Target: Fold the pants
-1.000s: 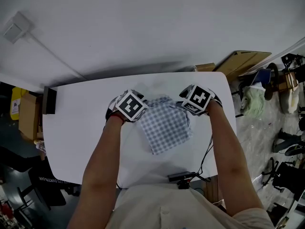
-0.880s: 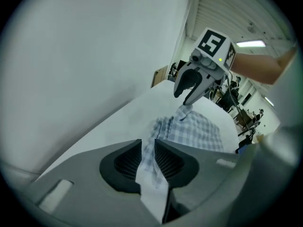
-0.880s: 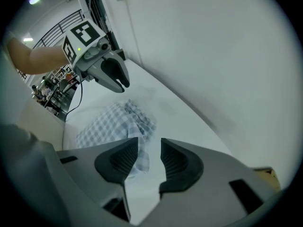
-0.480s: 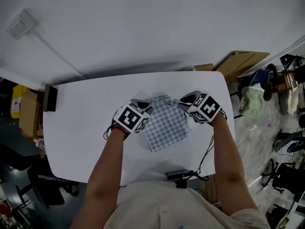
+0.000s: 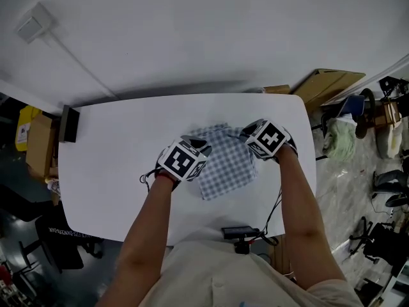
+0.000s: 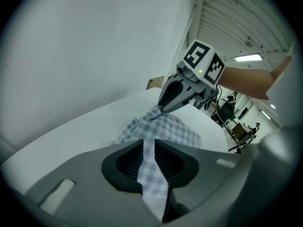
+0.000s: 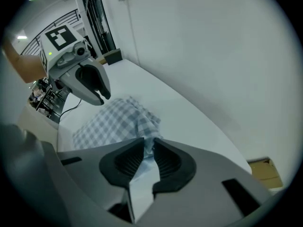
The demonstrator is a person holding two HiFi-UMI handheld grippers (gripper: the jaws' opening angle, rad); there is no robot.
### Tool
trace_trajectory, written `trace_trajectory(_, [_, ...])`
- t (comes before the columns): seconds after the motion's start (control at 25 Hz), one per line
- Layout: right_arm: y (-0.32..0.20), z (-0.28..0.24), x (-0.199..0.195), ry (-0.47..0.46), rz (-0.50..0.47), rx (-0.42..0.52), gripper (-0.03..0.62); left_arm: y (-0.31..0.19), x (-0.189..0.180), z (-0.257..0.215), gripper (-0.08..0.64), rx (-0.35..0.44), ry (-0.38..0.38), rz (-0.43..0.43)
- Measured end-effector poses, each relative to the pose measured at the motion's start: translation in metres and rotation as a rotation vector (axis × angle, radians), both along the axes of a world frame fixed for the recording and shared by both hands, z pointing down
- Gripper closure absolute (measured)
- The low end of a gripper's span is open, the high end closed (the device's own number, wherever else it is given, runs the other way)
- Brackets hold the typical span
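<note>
On table: left claw, freshly closed right claw both pinching pants; black box aside.

Pants on table, between left gripper, right gripper

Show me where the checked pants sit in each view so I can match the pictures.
Head view: checked pants at picture centre, mid-table, a compact folded patch.
Left gripper view: lower centre, spreading upward from the bottom.
Right gripper view: left of centre, low.
Shared landmark: the white table lies under them in all three views.
</note>
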State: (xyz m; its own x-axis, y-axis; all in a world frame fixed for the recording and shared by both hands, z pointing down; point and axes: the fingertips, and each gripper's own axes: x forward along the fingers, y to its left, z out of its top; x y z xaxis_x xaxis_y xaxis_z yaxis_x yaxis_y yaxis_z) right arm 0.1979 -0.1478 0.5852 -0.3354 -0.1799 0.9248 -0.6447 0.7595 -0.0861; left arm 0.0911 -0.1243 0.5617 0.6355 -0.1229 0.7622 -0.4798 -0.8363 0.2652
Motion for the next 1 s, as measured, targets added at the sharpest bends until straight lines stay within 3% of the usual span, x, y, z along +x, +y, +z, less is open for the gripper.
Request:
trace_trajectory(0.24, [-0.028,0.016,0.009,0.008,0.094,0.056,0.526,0.002,0.001,0.008,0.48,-0.017,0.009,-0.022])
trace_trajectory(0.44, [-0.036,0.028,0.013,-0.049,0.215,0.059,0.528,0.002,-0.001,0.014,0.481,-0.021,0.017,-0.044])
trace_trajectory(0.64, [-0.037,0.023,0.017,-0.225,0.38,0.037,0.522,-0.001,-0.005,0.014,0.48,-0.027,0.042,-0.088])
trace_trajectory(0.8, [-0.039,0.001,0.032,-0.367,0.523,0.073,0.518,-0.008,-0.004,0.0,0.49,-0.04,0.132,-0.162])
trace_trajectory(1.0, [-0.023,-0.031,0.024,-0.438,0.529,0.154,0.528,-0.011,0.0,-0.024,0.507,-0.003,0.239,-0.216])
